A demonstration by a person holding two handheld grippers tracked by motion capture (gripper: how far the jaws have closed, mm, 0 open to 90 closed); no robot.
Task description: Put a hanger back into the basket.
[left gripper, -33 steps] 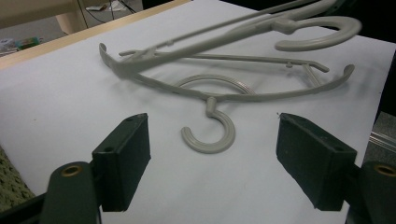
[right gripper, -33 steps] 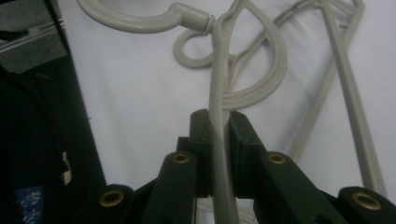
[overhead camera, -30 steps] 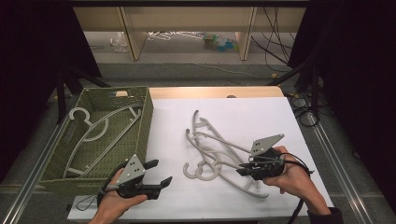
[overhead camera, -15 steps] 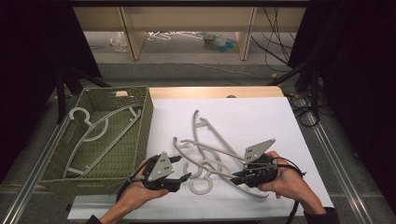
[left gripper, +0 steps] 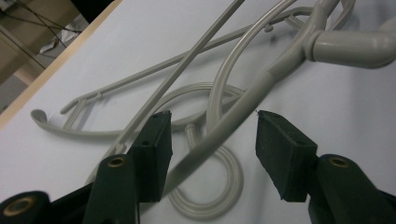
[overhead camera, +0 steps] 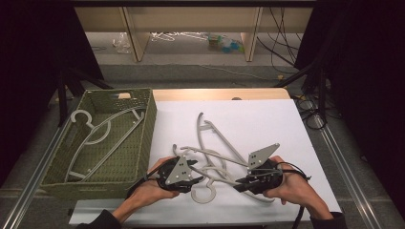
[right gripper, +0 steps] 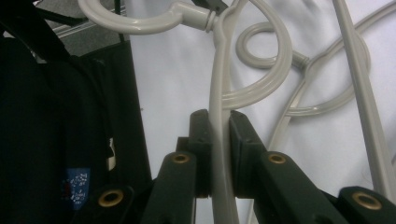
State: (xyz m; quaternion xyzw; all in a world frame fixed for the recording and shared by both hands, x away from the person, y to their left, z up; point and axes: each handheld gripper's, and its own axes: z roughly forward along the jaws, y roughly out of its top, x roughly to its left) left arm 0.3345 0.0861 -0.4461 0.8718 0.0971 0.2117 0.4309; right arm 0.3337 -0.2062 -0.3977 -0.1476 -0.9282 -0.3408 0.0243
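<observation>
Scene: We see a person at a white table (overhead camera: 267, 119), a gripper in each hand, working over a tangle of grey plastic hangers (overhead camera: 215, 157).
Right gripper (right gripper: 219, 154): Its jaws are clamped on the thin arm of the held hanger (right gripper: 219, 84), whose hook curls at the top of the right gripper view.
Left gripper (left gripper: 212, 149): We find its jaws apart and just now narrowing, with an arm of that hanger running between the pads; the left pad looks to be against it, the right pad stands clear.
Held hanger: At the near edge of the table, between the two hands, over the other hangers.
Basket (overhead camera: 148, 138): Green, woven, at the table's left, with more hangers (overhead camera: 100, 138) lying inside.
</observation>
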